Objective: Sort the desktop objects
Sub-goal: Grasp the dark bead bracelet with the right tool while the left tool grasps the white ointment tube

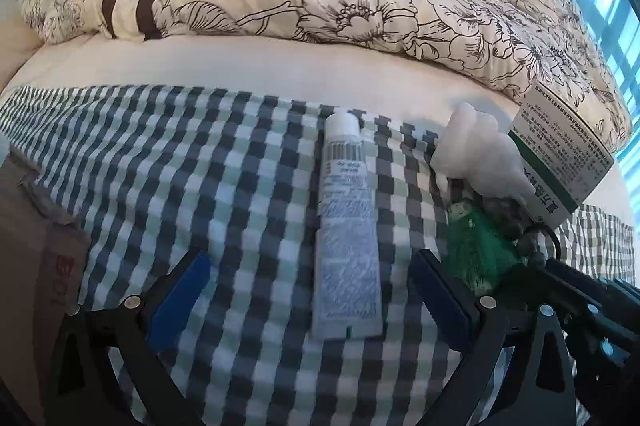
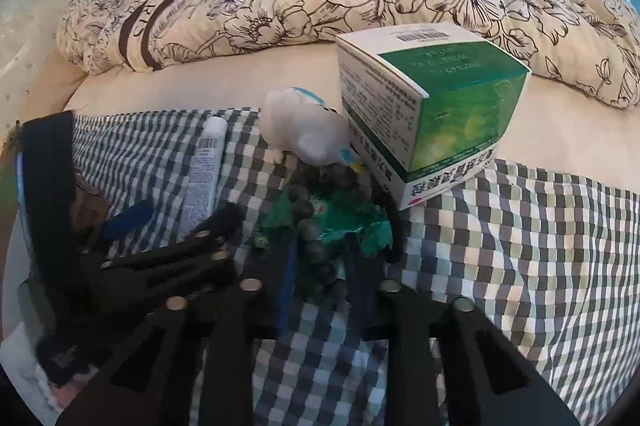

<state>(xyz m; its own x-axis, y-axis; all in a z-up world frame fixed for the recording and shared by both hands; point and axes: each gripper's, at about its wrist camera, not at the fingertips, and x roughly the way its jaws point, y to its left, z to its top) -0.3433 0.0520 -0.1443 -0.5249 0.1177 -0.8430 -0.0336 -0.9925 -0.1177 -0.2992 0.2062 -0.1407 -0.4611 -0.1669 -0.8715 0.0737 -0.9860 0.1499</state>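
On the checked cloth [image 1: 200, 154] the tube [image 1: 346, 226] lies between the left gripper's [image 1: 316, 290] wide-open fingers, so close squarely on its middle, while the right gripper [image 2: 320, 266] pinches the beads [image 2: 308, 222].

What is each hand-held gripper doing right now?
Left hand-held gripper: open, straddling the white tube.
Right hand-held gripper: narrowed around the bead string; grip unclear.

left gripper [image 1: 312, 290]: jaws spread wide, blue pads [image 1: 180, 294] facing inward, held low and level | right gripper [image 2: 320, 266]: fingers drawn close together, narrow gap, tips angled down | position: left gripper sits just left of the right gripper
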